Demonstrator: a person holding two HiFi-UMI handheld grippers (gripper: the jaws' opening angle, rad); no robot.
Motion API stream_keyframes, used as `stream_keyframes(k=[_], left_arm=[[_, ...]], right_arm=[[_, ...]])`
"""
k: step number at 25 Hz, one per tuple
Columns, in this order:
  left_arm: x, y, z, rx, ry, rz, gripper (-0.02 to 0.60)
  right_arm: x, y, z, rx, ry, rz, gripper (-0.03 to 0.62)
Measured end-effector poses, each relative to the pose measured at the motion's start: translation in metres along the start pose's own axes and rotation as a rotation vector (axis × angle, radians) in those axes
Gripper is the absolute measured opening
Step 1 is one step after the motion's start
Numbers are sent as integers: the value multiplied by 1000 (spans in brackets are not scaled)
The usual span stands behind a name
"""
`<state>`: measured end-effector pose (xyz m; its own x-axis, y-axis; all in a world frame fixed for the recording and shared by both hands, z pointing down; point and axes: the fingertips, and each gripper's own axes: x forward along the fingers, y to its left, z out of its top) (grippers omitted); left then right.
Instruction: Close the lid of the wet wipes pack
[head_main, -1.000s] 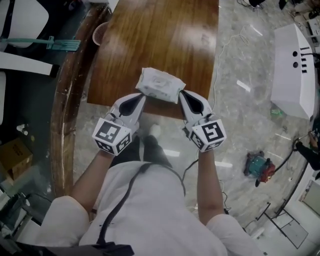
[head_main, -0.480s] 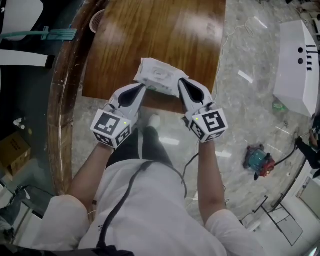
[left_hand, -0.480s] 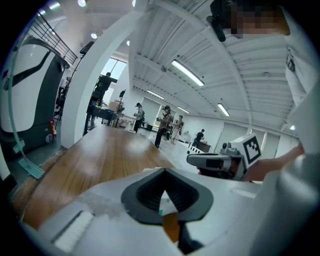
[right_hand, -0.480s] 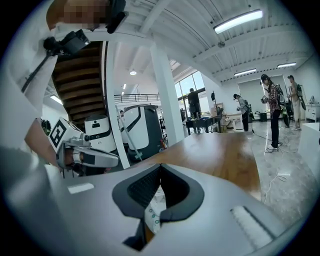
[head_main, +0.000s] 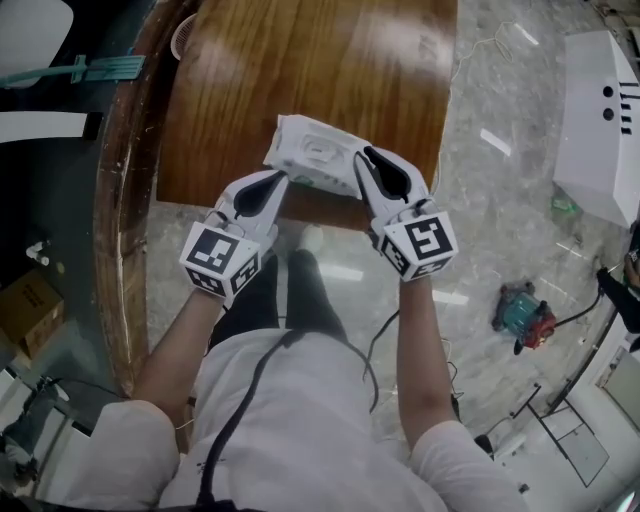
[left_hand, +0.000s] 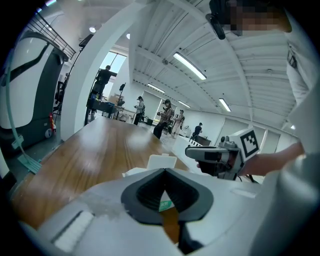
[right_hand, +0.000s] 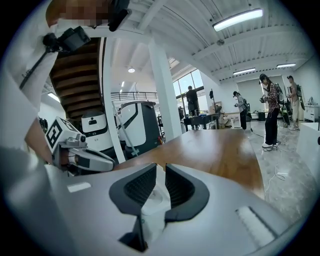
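The white wet wipes pack (head_main: 310, 150) is at the near edge of the brown wooden table (head_main: 300, 60), between my two grippers. Its white lid (left_hand: 162, 161) stands up. My left gripper (head_main: 275, 180) is shut on the pack's left end; its jaw tips meet in the left gripper view (left_hand: 164, 172), with the pack's label behind them. My right gripper (head_main: 365, 155) is at the pack's right end. Its jaws have just been opening and now stand a little apart (right_hand: 160, 170), with the white pack (right_hand: 152, 205) in the gap.
A cup (head_main: 185, 35) sits at the table's far left corner. A dark curved wooden rail (head_main: 120, 200) runs along the left. On the floor to the right are a white machine (head_main: 600, 120) and a red and teal tool (head_main: 520, 330). People stand far off.
Both grippers and the pack have sunk toward the table and shifted slightly further over its near edge. The pack stays between them.
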<state>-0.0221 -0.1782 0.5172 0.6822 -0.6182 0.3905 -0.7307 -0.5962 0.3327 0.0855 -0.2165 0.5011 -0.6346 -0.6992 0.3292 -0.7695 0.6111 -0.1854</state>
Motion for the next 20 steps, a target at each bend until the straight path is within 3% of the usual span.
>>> stream_keyframes(k=[20], left_arm=[[21,20,-16,-7,28,-15,5]], right_arm=[[42,-6,-22,-27,30,56,149]])
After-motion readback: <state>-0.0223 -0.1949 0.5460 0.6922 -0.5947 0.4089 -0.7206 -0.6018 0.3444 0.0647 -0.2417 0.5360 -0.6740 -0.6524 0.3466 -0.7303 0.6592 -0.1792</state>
